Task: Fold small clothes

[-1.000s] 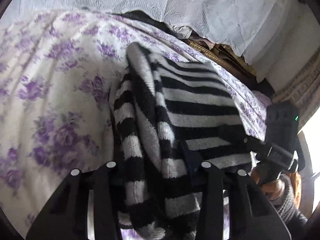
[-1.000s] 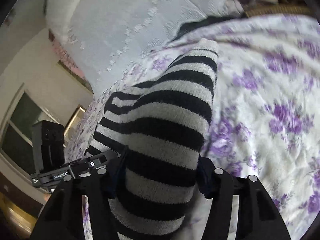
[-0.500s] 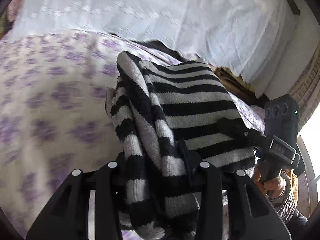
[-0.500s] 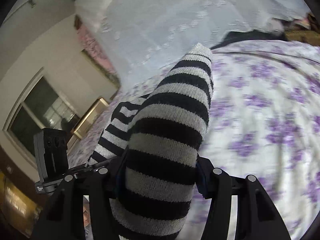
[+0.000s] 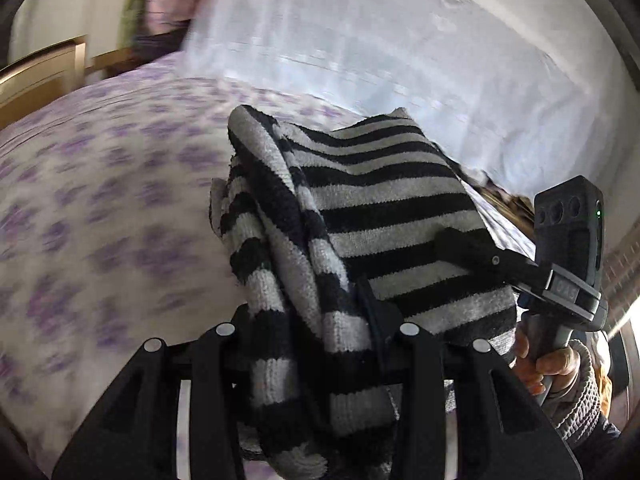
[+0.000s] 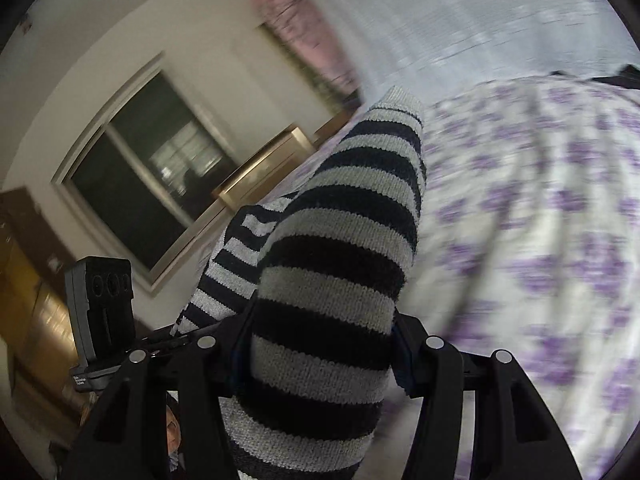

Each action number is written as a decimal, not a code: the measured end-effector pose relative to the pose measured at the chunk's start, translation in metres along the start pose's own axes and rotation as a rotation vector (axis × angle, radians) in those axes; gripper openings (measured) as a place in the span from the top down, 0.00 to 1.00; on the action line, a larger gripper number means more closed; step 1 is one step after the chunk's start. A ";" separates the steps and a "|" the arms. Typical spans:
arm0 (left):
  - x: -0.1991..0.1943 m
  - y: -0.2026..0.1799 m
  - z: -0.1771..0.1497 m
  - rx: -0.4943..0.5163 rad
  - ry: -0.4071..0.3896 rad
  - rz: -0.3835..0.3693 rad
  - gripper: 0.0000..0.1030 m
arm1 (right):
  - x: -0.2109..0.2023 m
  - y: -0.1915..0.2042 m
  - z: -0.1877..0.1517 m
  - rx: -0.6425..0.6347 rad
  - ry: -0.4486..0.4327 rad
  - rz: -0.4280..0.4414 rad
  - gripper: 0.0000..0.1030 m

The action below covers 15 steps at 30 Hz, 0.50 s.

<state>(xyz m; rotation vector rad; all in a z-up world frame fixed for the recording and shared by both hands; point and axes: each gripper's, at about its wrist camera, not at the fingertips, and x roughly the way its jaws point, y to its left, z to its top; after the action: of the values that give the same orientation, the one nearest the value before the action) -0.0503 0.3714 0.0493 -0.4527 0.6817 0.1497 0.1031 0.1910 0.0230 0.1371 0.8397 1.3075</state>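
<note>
Much is blurred: the bed's [image 5: 100,208] purple-flowered cover smears into streaks in both wrist views, and the white embroidered cloth [image 5: 400,52] along its far edge shows little detail. The striped sweater [image 5: 384,208], black and grey knit, is raised off the bed, bunched between both grippers and hiding most of the bed's middle. The left gripper [image 5: 316,330] is clamped on a thick gathered fold of it; the fabric covers the pads, and the lower end of the knit is cut off by the frame. The right gripper [image 6: 320,340] is closed on another wide roll of the same sweater, whose far end juts toward the bed's far edge. A hand [image 5: 556,364] in a knitted sleeve grips the right handle. Beyond the bed's left edge stand a dark window [image 6: 148,184] and a wooden frame [image 6: 264,168], both hazy.
</note>
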 end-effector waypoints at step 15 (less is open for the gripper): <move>-0.031 0.137 -0.041 -0.256 -0.077 0.212 0.63 | 0.148 0.064 0.000 -0.129 0.215 0.120 0.45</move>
<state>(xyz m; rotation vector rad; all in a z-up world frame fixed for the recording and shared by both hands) -0.1361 0.4753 -0.0072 -0.6161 0.6361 0.4562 0.0552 0.3413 -0.0117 -0.0578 0.9371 1.5038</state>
